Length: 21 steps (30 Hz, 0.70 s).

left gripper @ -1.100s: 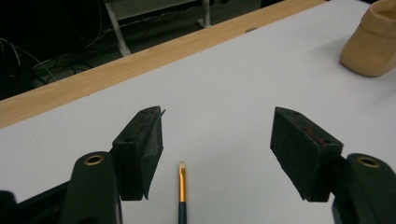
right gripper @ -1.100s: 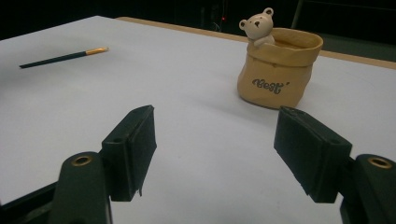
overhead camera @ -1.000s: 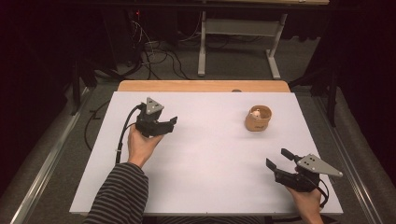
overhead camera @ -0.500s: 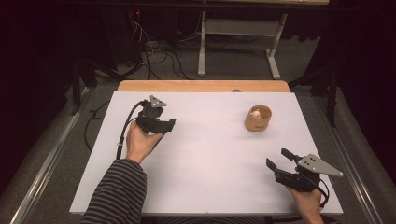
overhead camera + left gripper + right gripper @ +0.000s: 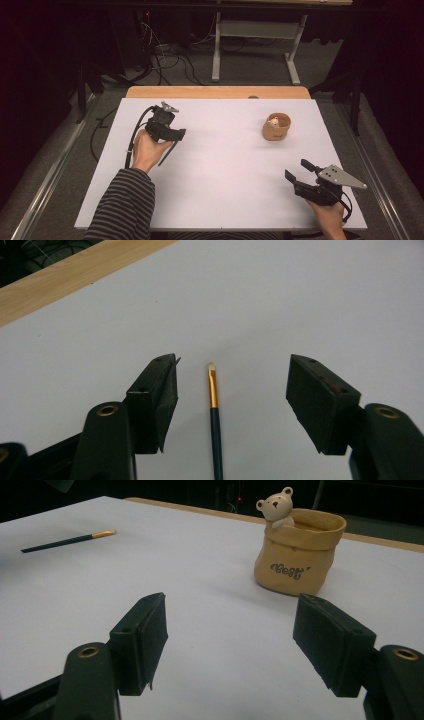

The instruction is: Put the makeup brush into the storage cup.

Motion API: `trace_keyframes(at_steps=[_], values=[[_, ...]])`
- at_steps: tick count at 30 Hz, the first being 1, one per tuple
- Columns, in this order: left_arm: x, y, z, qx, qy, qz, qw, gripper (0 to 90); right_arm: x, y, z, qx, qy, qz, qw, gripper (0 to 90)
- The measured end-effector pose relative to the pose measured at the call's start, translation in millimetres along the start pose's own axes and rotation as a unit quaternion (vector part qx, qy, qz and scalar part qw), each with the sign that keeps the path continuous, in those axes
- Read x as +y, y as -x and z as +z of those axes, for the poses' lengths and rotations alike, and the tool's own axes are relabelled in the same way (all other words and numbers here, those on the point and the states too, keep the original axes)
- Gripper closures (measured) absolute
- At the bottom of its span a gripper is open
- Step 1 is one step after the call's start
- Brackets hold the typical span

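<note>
Since my left hand-held gripper point(image 5: 232, 405) has its jaws apart and just been closing around the paintbrush point(image 5: 215, 425) lying flat on the white tabletop point(image 5: 220, 170), untouched so far, I'd pinch the thin, light, slippery handle mid-shaft. Right hand-held gripper point(image 5: 240, 645) sits wide open, empty. Further off, its view catches the bear pot point(image 5: 297, 550) lettering, unreadable from the high view.

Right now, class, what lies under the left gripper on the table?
A paintbrush lies flat between the left gripper's open jaws, which have just been closing, bristle tip pointing away. The jaws' base hides its handle end.
</note>
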State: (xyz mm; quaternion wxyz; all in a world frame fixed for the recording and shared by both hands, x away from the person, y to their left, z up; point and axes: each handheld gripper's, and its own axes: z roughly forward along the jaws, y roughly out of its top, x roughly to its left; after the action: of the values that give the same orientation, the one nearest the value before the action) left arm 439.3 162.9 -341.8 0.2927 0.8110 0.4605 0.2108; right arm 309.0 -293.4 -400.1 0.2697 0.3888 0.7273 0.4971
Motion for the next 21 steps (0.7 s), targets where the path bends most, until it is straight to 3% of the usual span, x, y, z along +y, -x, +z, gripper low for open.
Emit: trace_keyframes(at_steps=[8, 21], values=[[1.8, -3.4, 3.4, 0.005, -0.033, 0.003, 0.9994, 39.2, 0.0, -0.1, 0.2, -0.003, 0.000, -0.005, 1.0000, 32.3], [2.3, -8.2, 7.7, 0.005, -0.063, 0.003, 0.9980, 39.7, -0.1, -0.4, 0.5, -0.003, -0.003, -0.002, 1.0000, 32.5]])
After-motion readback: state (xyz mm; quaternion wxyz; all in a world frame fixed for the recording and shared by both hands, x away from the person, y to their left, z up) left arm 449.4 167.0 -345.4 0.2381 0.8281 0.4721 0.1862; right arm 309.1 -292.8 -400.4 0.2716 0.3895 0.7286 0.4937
